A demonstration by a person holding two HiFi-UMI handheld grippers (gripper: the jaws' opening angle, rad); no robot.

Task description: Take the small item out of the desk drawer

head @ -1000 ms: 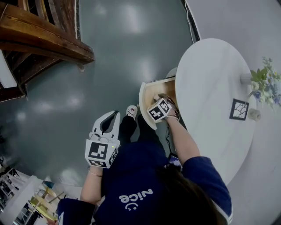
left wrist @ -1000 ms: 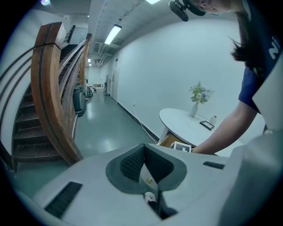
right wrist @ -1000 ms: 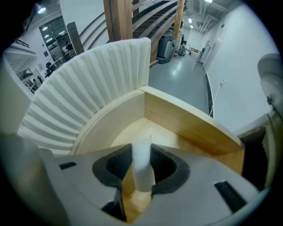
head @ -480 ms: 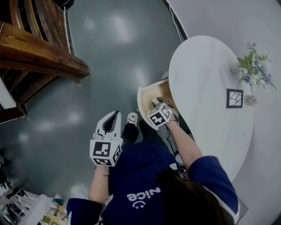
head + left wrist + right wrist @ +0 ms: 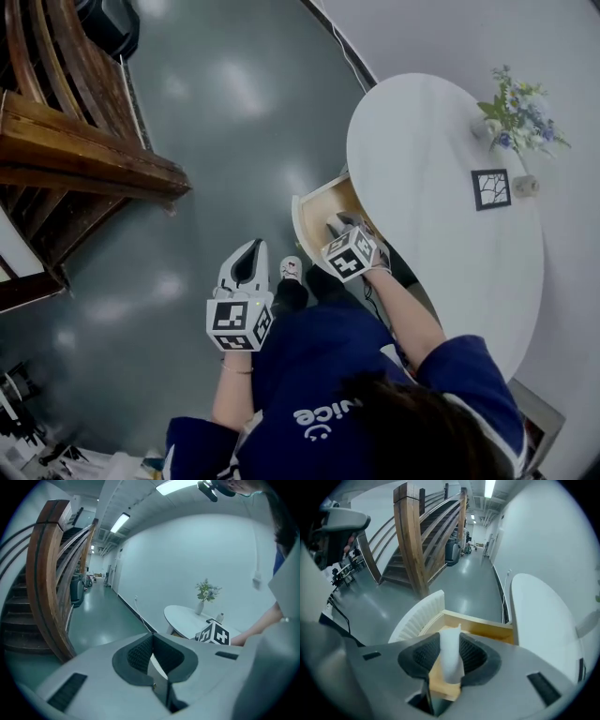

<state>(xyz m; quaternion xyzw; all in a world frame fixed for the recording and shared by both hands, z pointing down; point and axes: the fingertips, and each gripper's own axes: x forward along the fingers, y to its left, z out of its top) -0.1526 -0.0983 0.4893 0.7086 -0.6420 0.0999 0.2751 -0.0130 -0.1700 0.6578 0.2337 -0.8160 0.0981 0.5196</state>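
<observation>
**Head view.** The round white worktop (image 5: 450, 197) carries a vase of flowers (image 5: 514, 111) at its 1 o'clock edge and a small framed picture (image 5: 491, 188) at about 3 o'clock. The desk drawer (image 5: 314, 208) stands pulled out from under the worktop's 9 o'clock side. The right tongs (image 5: 339, 225) reach down into the drawer, the arm stretched forward, because the task's thing lies there. The left tongs (image 5: 253, 248) hang over the floor at about 7 o'clock from the drawer, well apart from it. They have no part in this grasp, so they are probably kept clear of the working arm.

**Left gripper view.** These tongs are closed with pad against pad and nothing between them. They point past the worktop toward the far wall, with a wooden staircase (image 5: 44, 573) at 9 o'clock.

**Right gripper view.** The tongs are clamped on a small white tube (image 5: 451, 656). It stands upright between the pads, its narrow end at 12 o'clock. The drawer's wooden floor shows below and behind it, and the ribbed white front curves off at 10 o'clock. The tube therefore sits within the drawer's outline. I cannot tell whether its base has left the floor. Gripped at mid-body and upright, it looks ready for a straight lift out.
</observation>
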